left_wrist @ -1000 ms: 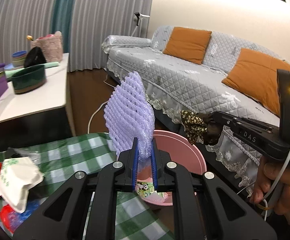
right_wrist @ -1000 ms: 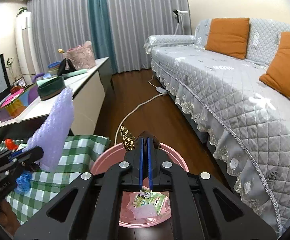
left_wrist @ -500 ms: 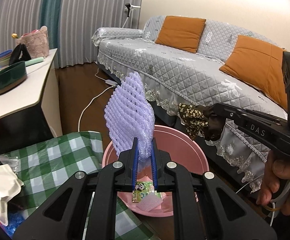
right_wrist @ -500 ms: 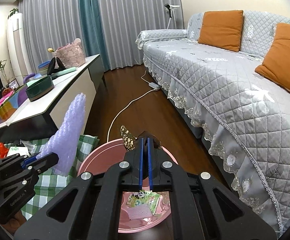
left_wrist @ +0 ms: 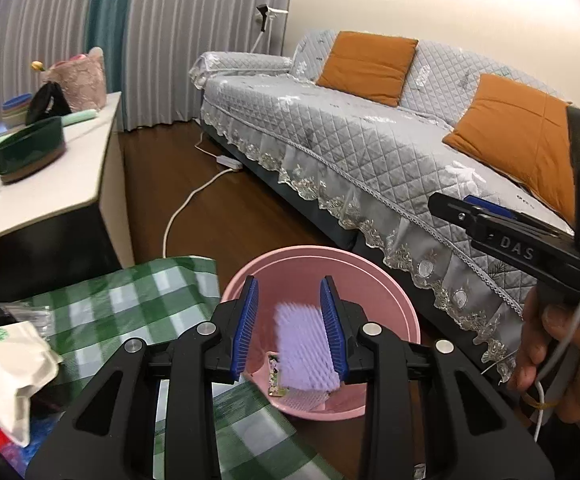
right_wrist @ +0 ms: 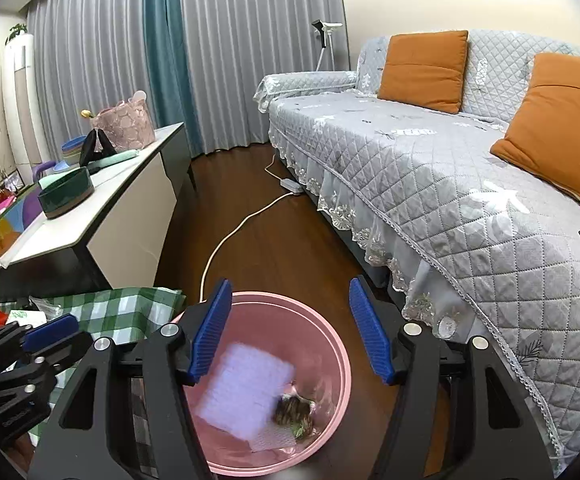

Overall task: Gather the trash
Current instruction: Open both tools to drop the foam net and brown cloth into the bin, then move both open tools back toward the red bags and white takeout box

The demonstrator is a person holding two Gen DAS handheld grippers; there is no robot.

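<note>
A pink bin point(left_wrist: 374, 280) stands on the floor beside a green checked table point(left_wrist: 130, 300); it also shows in the right wrist view point(right_wrist: 330, 344). Inside lie a purple foam net point(left_wrist: 304, 344) point(right_wrist: 250, 392), a brown patterned wrapper point(right_wrist: 294, 410) and a small snack packet point(left_wrist: 275, 376). My left gripper point(left_wrist: 290, 328) is open and empty just above the bin. My right gripper point(right_wrist: 290, 336) is open and empty above the bin; it also shows at the right of the left wrist view point(left_wrist: 446, 204). More trash, a white crumpled bag point(left_wrist: 10, 364) and a clear wrapper point(left_wrist: 26, 312), lies on the table.
A grey quilted sofa point(right_wrist: 470, 168) with orange cushions runs along the right. A white sideboard point(right_wrist: 90, 216) with a dark green bowl point(right_wrist: 66, 194) stands at the left. A white power cable point(right_wrist: 234, 236) lies on the wooden floor between them.
Both grippers opened. The purple foam net dropped from the left gripper and the brown wrapper from the right gripper into the pink bin.
</note>
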